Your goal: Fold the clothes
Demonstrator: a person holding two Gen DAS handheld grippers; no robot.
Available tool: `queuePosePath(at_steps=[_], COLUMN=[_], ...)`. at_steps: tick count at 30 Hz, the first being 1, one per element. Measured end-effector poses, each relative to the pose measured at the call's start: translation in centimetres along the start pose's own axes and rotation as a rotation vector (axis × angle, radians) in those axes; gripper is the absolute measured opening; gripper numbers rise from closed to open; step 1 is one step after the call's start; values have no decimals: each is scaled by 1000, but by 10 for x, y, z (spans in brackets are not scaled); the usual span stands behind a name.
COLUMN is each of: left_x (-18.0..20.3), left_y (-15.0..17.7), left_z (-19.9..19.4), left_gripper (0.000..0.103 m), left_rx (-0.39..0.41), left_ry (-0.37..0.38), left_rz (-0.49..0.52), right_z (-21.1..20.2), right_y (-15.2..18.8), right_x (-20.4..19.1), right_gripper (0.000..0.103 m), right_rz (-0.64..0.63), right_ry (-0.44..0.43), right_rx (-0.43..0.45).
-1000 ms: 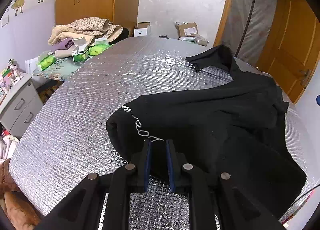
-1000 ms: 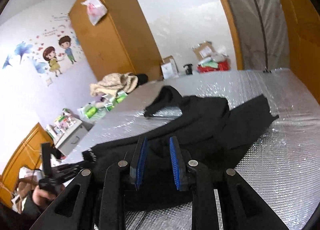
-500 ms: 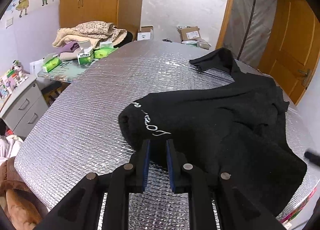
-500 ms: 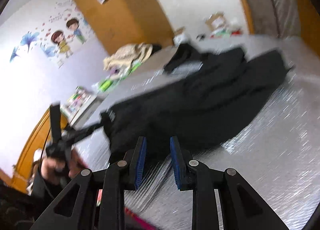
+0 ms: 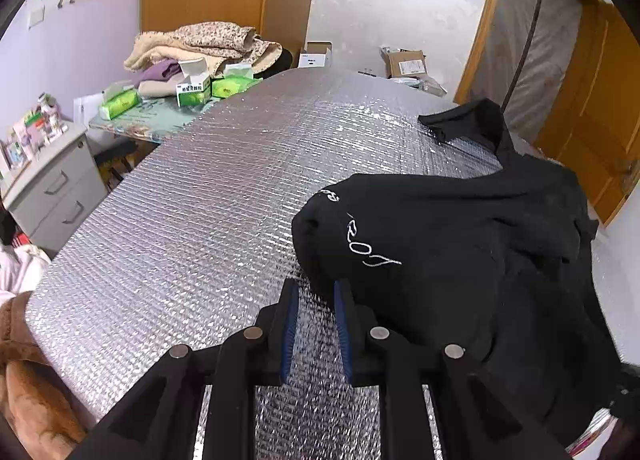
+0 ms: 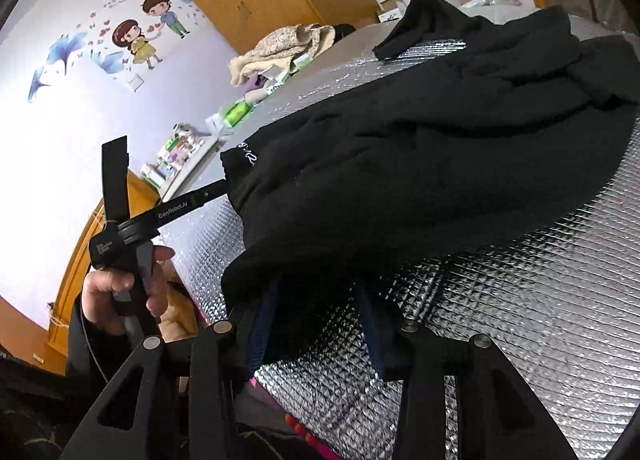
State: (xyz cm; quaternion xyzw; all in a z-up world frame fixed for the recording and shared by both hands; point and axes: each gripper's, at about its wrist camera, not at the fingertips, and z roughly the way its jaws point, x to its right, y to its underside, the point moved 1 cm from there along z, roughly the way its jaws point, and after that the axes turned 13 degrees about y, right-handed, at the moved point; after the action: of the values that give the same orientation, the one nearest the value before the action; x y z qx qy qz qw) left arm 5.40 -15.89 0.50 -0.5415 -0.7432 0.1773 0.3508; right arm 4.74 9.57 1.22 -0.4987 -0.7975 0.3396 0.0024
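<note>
A black sweatshirt with white script lettering lies crumpled on the silver quilted table cover, one sleeve stretched toward the far side. My left gripper is at its near left hem. Its jaws are opening, with only foil showing between the blue pads and the fabric edge just at the tips. In the right wrist view the sweatshirt hangs over my right gripper. Its jaws are opening wide, a fold of black fabric lies loose between them, and the tips are hidden under the cloth.
A person's hand holds the left gripper at the table's edge. Beyond the table's far left are a pile of beige blankets, green tissue boxes and a grey drawer cabinet. Cardboard boxes sit at the back, a wooden door on the right.
My right gripper dropped to the sweatshirt's near edge and its jaws spread wide. The hem that was between my left pads has slipped out, and the left gripper shifted sideways.
</note>
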Motion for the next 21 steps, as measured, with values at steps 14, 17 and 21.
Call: queuePosePath(at_steps=[14, 17, 21], left_x=[-9, 2, 18], left_y=[-22, -19, -15], left_z=[9, 7, 3], left_gripper=[19, 19, 19], left_rx=[0, -5, -4], left_ry=[62, 83, 122], left_rz=[-66, -45, -9], right_z=[5, 13, 18], right_y=[6, 5, 1], right_x=[-4, -7, -8], right_gripper=[42, 42, 42], right_rz=[6, 16, 11], right_ry=[-21, -37, -34], right_rx=[-31, -46, -54])
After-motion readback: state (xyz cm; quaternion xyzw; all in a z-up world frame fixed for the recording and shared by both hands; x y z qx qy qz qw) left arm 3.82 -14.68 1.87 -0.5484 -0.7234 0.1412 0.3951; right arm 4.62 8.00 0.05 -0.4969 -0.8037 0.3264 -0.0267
